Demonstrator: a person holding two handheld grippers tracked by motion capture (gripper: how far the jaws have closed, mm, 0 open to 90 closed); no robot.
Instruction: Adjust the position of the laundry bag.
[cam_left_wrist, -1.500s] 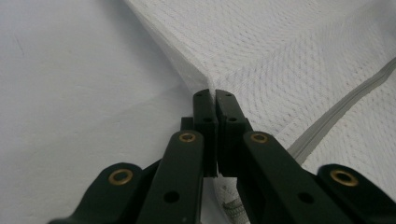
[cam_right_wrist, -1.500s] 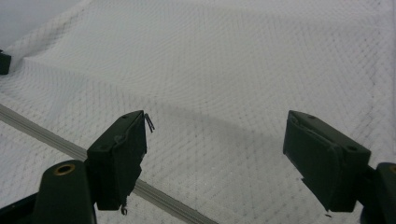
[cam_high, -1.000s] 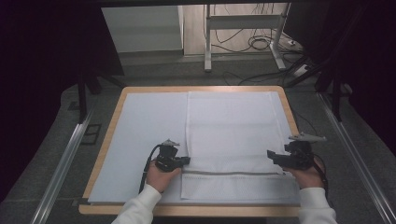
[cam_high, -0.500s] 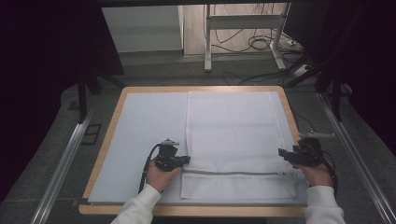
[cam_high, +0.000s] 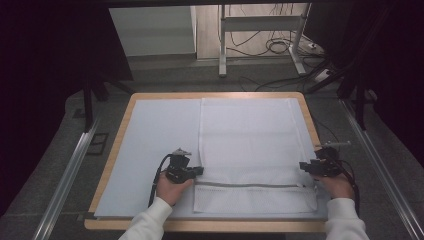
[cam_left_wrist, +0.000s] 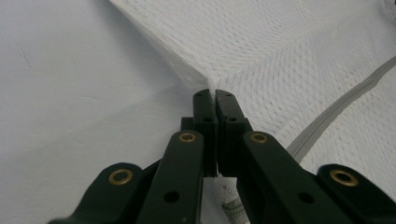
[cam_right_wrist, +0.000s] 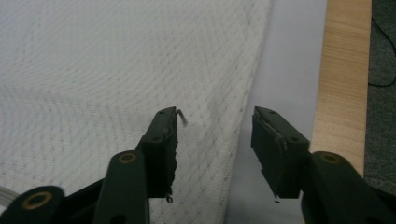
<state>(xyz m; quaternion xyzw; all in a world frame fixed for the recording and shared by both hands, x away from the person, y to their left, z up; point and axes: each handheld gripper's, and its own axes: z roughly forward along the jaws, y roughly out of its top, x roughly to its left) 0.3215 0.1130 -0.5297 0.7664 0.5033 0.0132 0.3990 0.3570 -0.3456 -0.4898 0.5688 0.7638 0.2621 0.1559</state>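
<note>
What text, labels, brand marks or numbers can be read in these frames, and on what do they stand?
None can be read.
The white mesh bag, its grey zipper, the pale mat and the wooden table carry no visible print.
The hand-held grippers' black jaws show brass rivets, no markings.

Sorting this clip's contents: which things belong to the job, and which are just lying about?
In the job:
- white mesh bag
- left tool, shut on the bag's edge
- right tool, closing astride the other edge

Lying about:
- cables on the floor
- metal stand

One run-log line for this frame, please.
left tool: shut on mesh laundry bag edge | right tool: closing, straddles right edge, not gripping
</note>
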